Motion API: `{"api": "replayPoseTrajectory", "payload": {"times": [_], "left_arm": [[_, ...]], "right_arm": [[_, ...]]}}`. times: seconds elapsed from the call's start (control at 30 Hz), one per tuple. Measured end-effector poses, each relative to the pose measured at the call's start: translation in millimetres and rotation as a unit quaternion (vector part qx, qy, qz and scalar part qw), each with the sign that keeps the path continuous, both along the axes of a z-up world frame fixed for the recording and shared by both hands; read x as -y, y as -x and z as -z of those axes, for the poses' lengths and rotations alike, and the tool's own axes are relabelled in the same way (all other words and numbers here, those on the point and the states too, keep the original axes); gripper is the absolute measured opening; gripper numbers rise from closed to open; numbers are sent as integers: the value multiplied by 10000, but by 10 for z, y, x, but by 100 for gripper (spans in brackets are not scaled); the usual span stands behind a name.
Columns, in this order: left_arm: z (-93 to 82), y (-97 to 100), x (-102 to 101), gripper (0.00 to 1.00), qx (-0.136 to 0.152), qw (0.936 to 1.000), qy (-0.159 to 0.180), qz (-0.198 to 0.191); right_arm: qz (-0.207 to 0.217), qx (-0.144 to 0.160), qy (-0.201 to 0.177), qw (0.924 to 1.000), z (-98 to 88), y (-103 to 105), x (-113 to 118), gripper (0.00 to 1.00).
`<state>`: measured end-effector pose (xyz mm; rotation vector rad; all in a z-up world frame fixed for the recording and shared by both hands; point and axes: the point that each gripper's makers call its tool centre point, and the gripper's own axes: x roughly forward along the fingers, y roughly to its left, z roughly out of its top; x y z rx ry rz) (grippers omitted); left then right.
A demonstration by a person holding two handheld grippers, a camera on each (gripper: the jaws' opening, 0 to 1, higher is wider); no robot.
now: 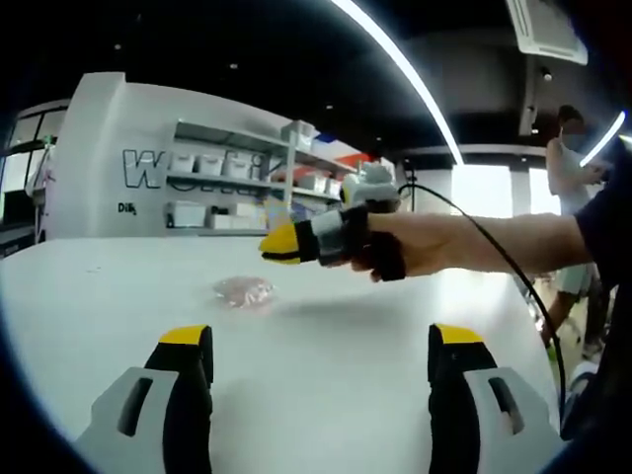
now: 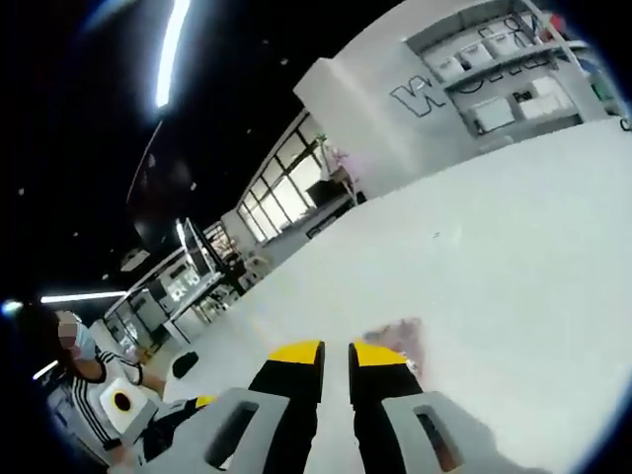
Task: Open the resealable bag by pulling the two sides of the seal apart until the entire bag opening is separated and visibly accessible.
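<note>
Resealable bag (image 1: 243,290) lies flat on the white counter (image 1: 346,365), untouched. Left tool (image 1: 321,346) hangs back, jaws spread wide. Right tool (image 2: 336,357) hovers near the bag, jaws nearly together, holding nothing. Risk: the thin, limp film could slide or crumple if one jaw catches both seal sides.

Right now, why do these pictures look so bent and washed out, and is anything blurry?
In the left gripper view the fisheye lens bows the ceiling light strip, glare whitens the table, and the resealable bag is a soft pale smudge. In the right gripper view the room tilts steeply, the table looks overexposed, and the bag blurs just past the right gripper.
</note>
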<state>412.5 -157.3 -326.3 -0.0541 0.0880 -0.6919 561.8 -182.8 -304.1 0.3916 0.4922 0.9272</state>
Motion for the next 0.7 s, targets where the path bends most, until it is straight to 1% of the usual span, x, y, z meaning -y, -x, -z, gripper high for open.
{"api": "replayPoseTrajectory", "payload": {"times": [0.1, 0.13, 0.2, 0.33, 0.43, 0.6, 0.7], "left_arm": [[-3, -1, -3, 89, 3, 10000, 11, -4], [0, -2, -3, 89, -2, 10000, 7, -6], [-1, 0, -1, 89, 0, 10000, 9, -2], [-1, -1, -1, 89, -3, 10000, 11, -6], [4, -4, -1, 89, -16, 10000, 7, -5], [2, -10, -5, 89, -10, 10000, 8, -14], [1, -13, -6, 89, -8, 10000, 8, -15]], "right_arm": [[-31, 166, 210, 9996, 10, -32, 27, 8], [-73, 209, 342, 9992, 26, -43, 37, 8], [-87, 277, 402, 9988, 44, -13, 36, 8], [-233, 416, 692, 9965, 108, 20, 40, 10], [-298, 511, 795, 9951, 119, 46, 27, 14], [-379, 588, 910, 9934, 138, 98, 18, 17], [-400, 694, 998, 9918, 128, 140, 28, 19]]}}
